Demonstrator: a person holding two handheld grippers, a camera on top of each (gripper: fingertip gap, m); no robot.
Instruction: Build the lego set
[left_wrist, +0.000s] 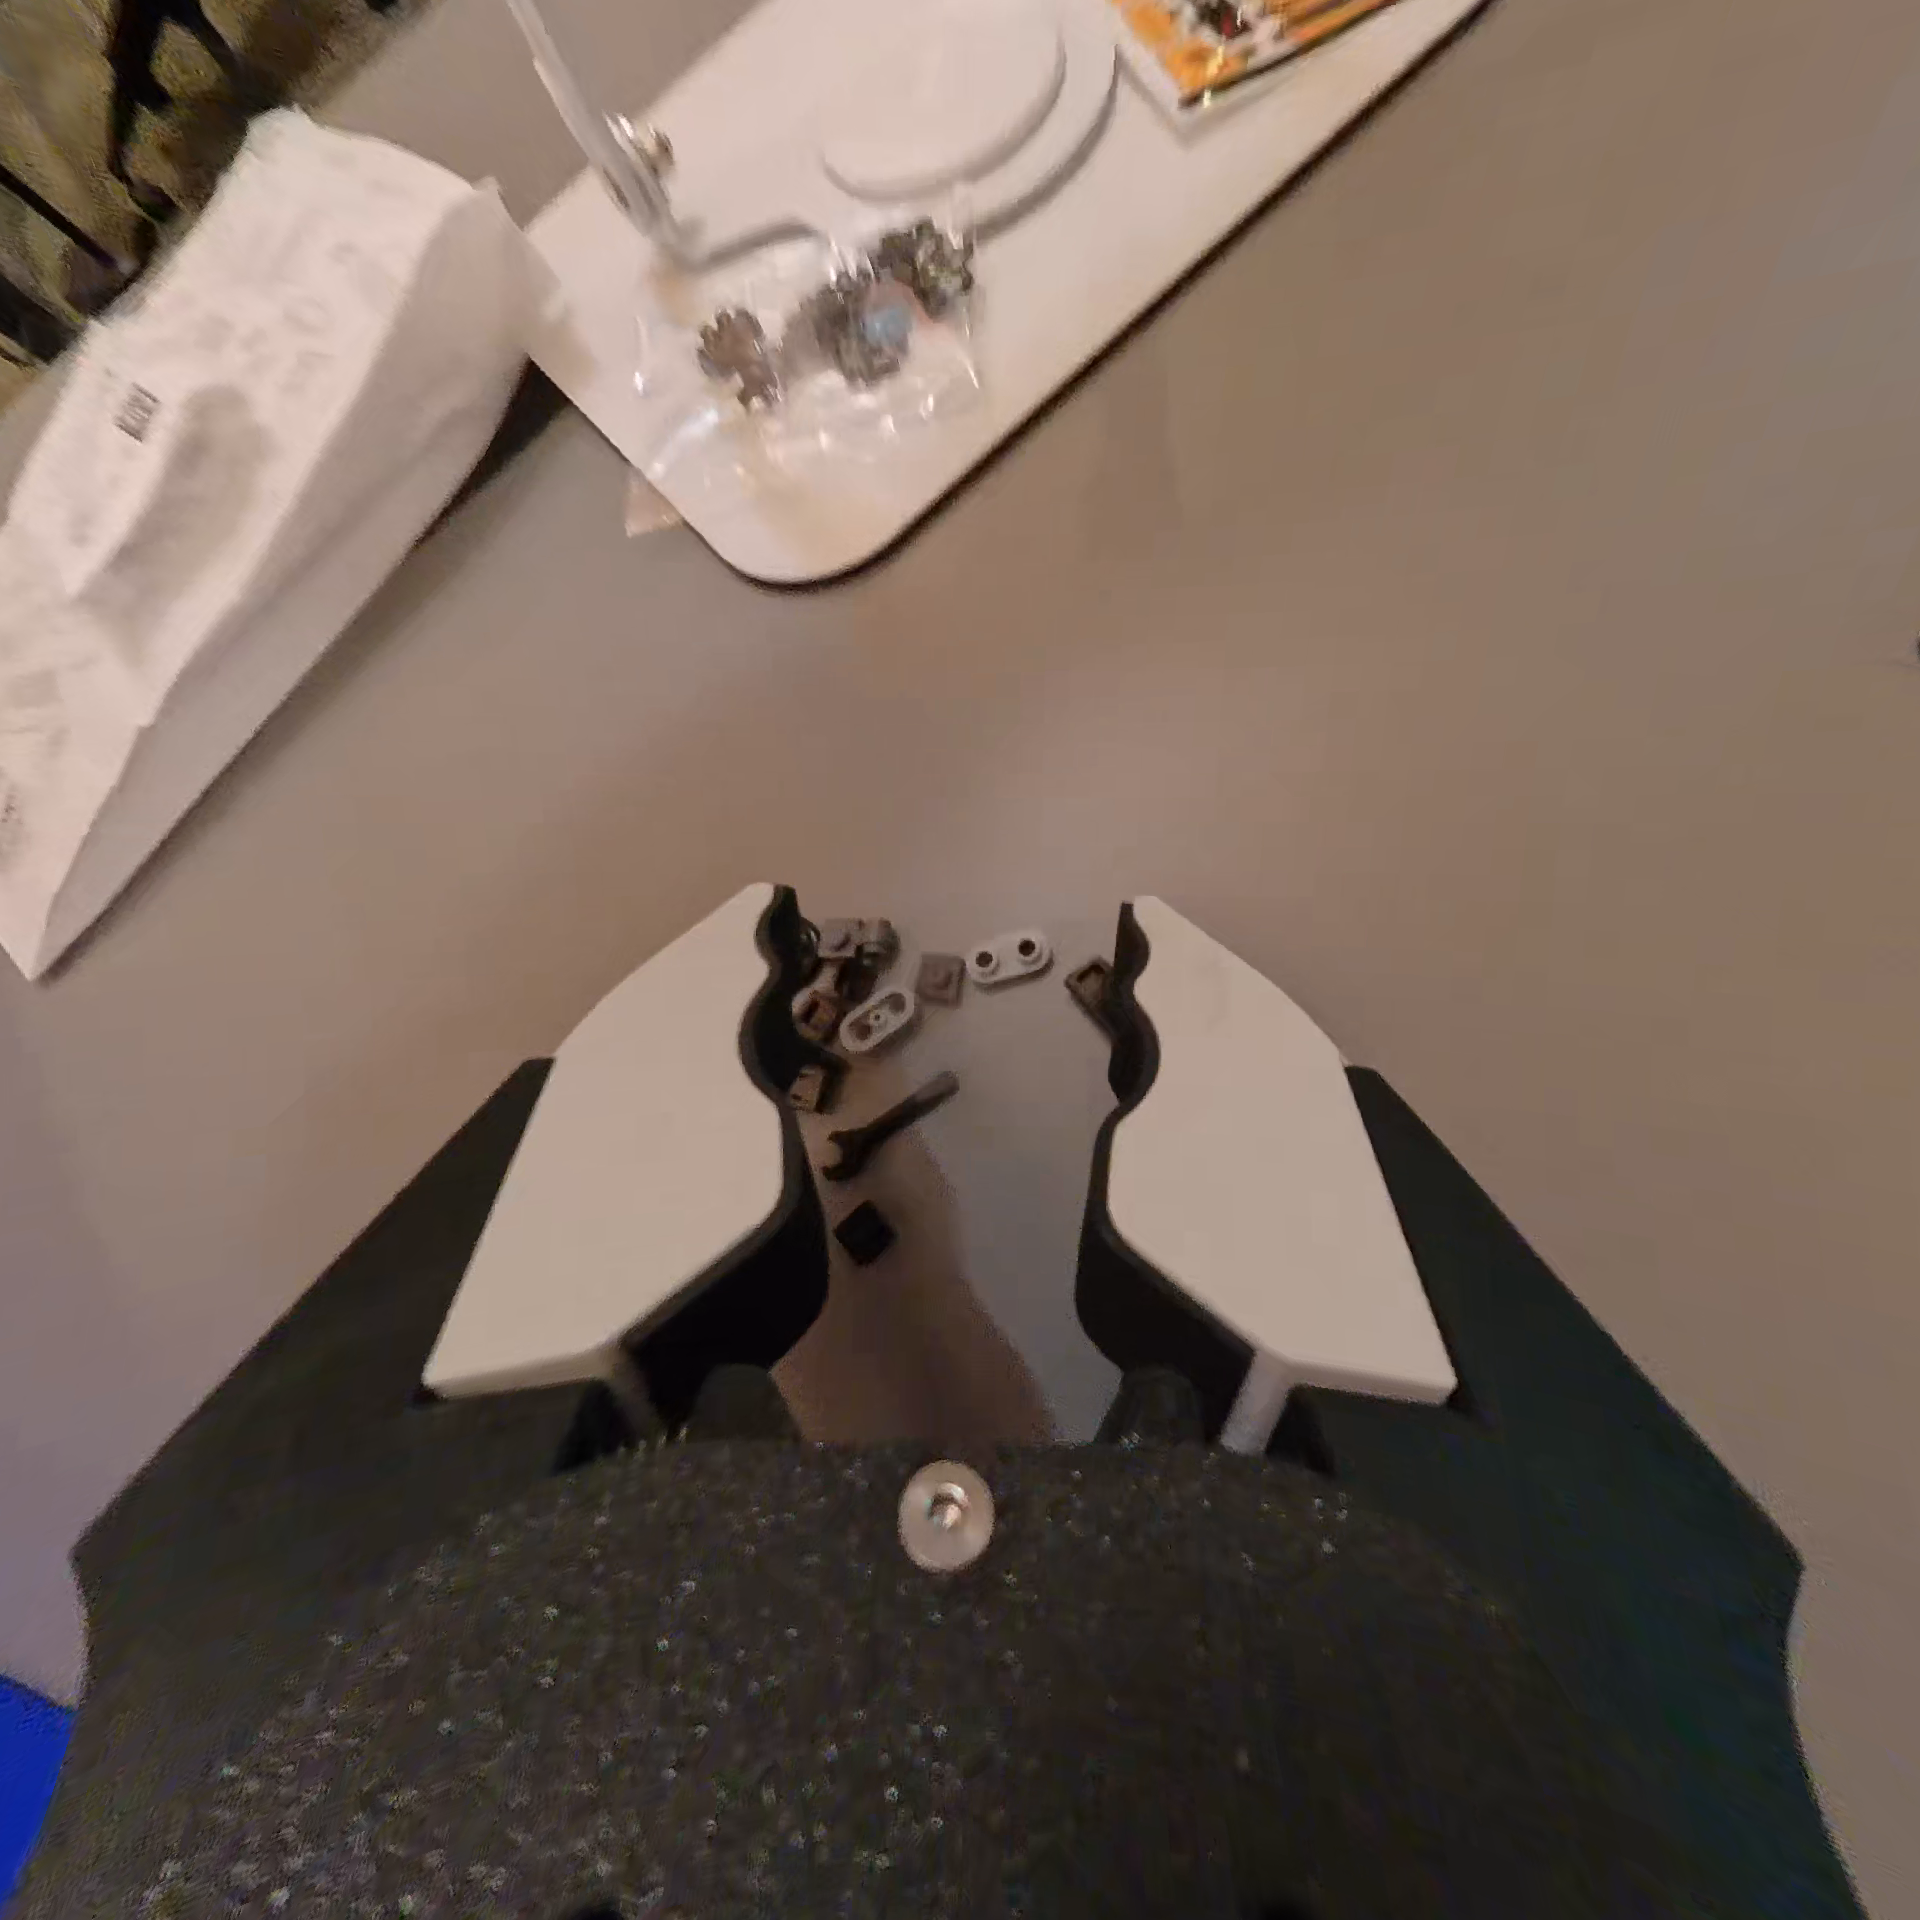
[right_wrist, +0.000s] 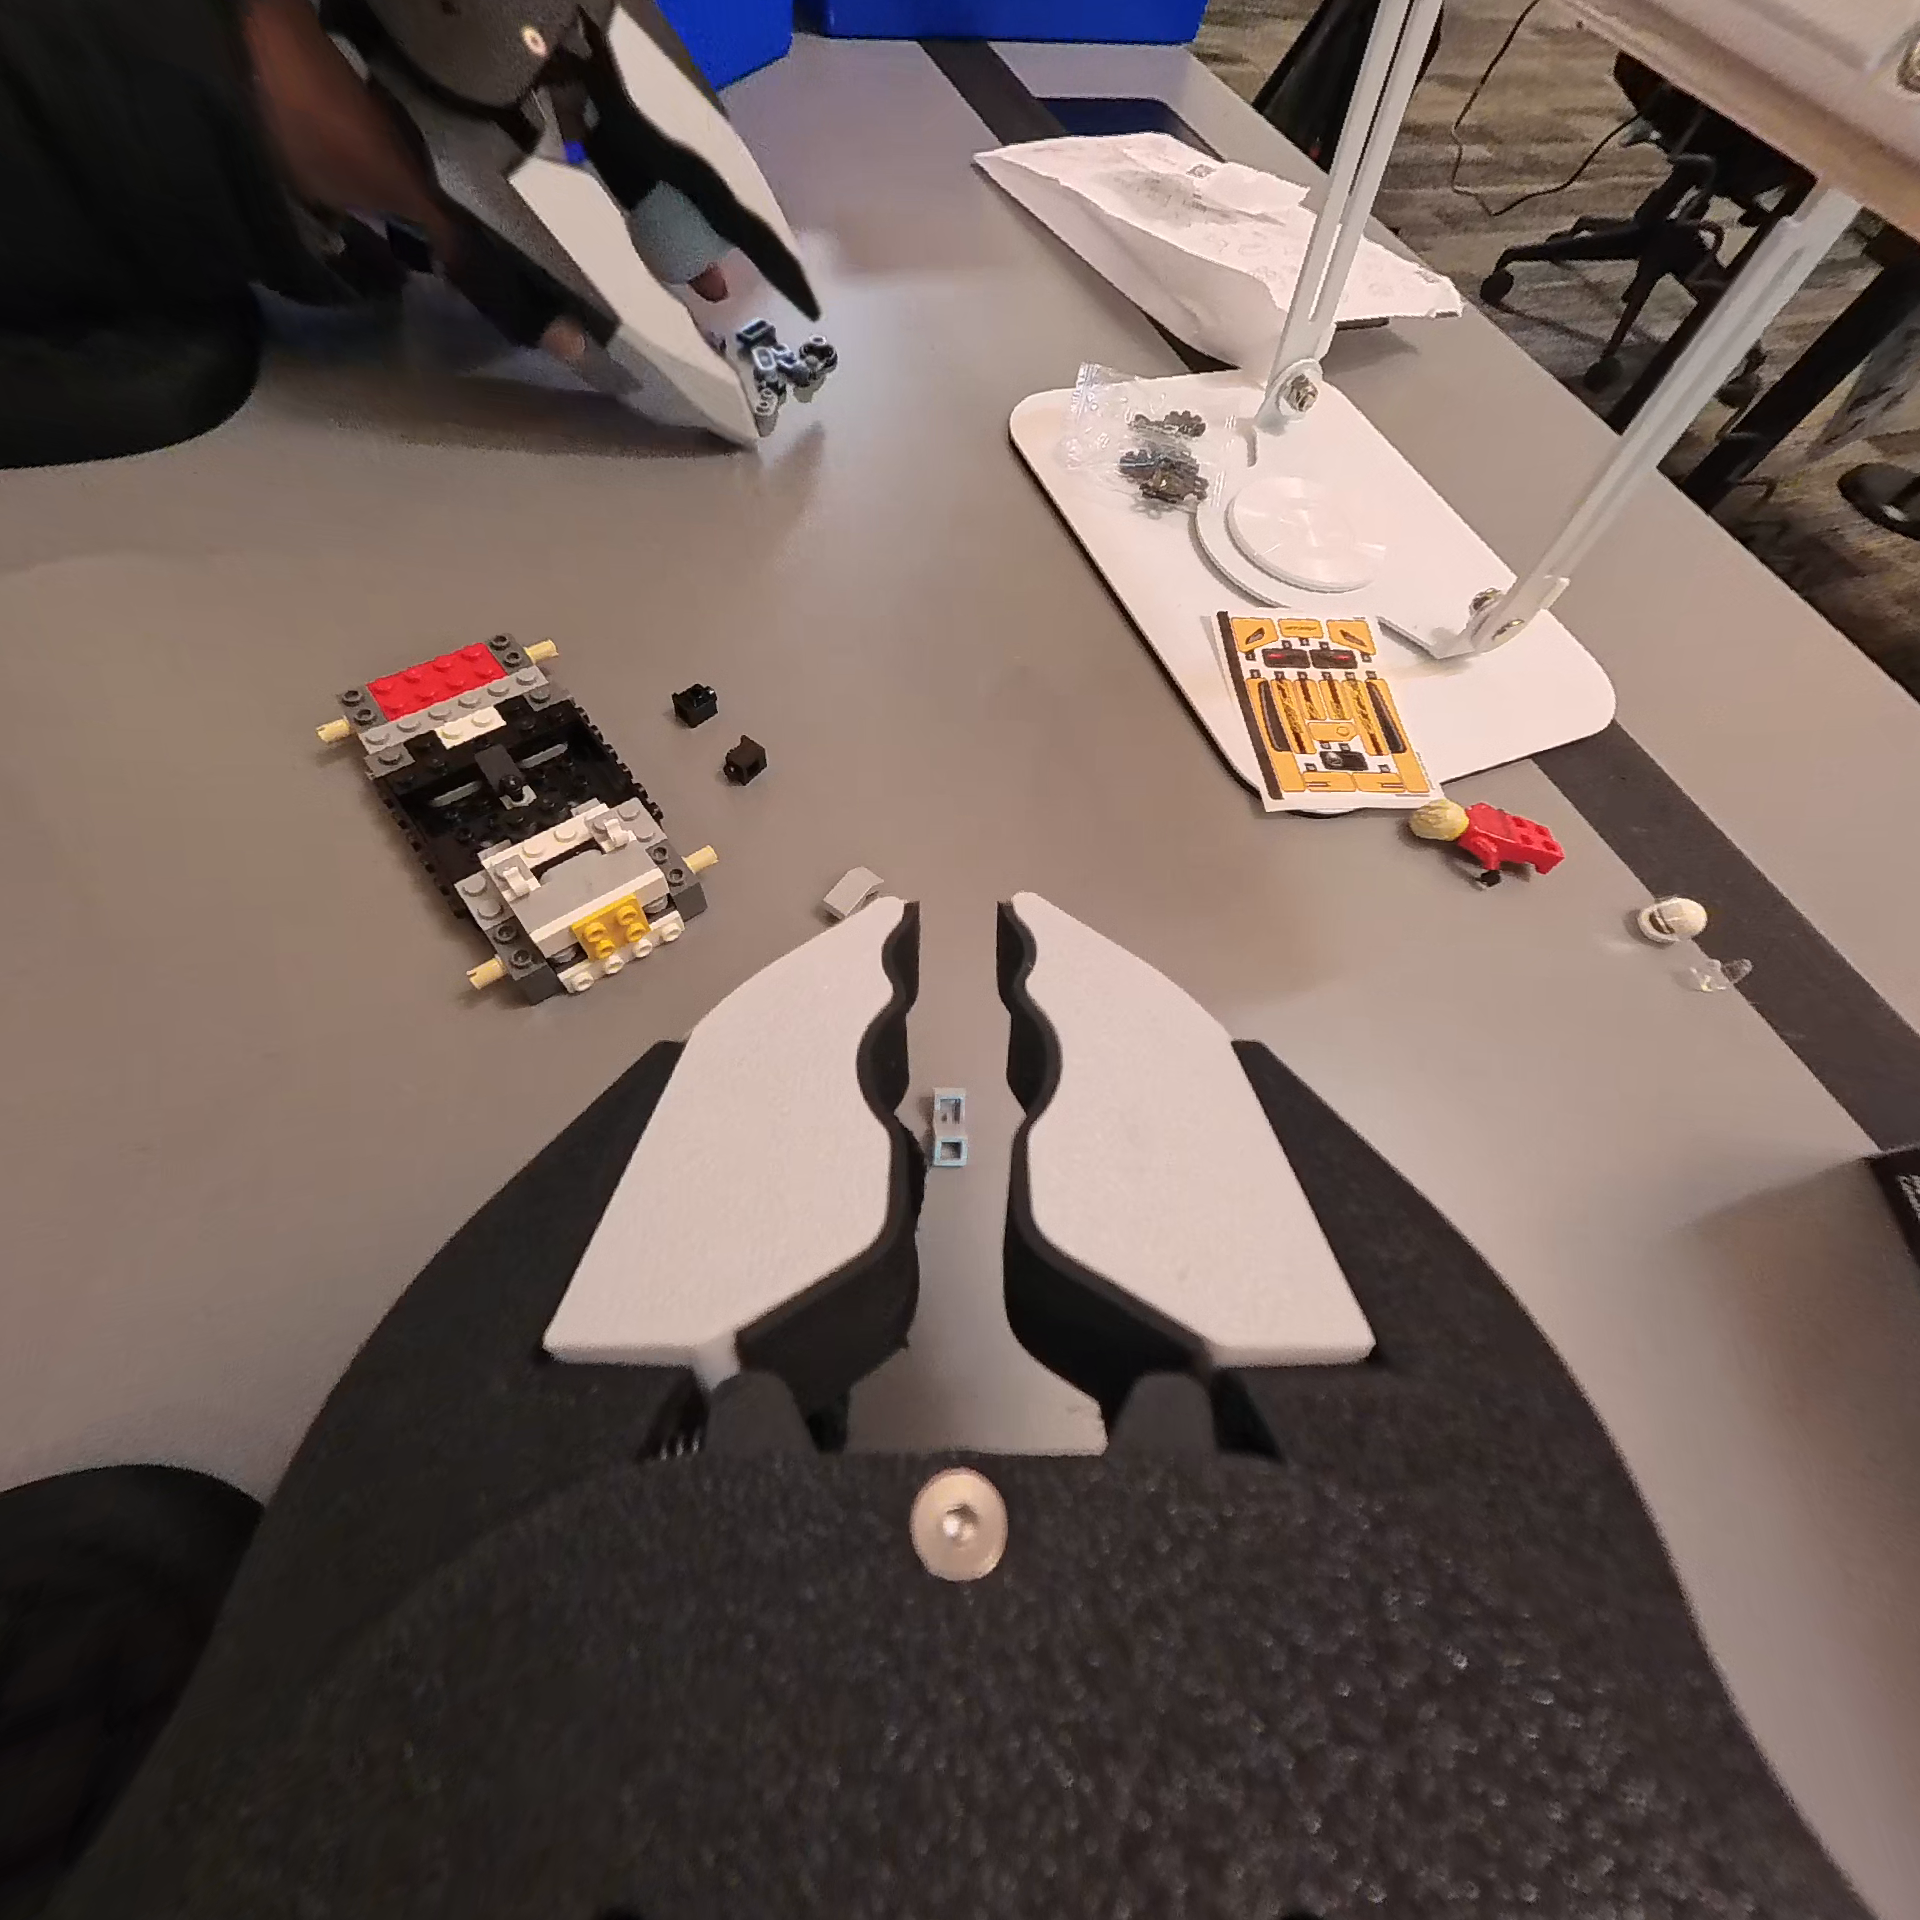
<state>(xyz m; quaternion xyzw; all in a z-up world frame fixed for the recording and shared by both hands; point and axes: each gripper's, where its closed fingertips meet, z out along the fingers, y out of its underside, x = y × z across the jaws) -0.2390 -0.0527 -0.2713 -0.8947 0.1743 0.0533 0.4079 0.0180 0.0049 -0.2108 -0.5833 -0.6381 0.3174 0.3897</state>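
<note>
Spreading across both views, the grey table carries everything. Next in size, a white lamp base lies on the table's far right with a sticker sheet resting on its near edge and a clear bag of dark parts at its far end; a white paper bag lies beyond it. The half-built lego car, with a red plate at one end and a yellow brick at the other, sits on the table left of the right gripper, whose jaws stand a little apart and hold nothing, a small pale blue piece lying on the table between them. The left gripper has its jaws wide apart and empty, lowered around a cluster of small grey and black pieces. Two black bricks lie just beside the car.
</note>
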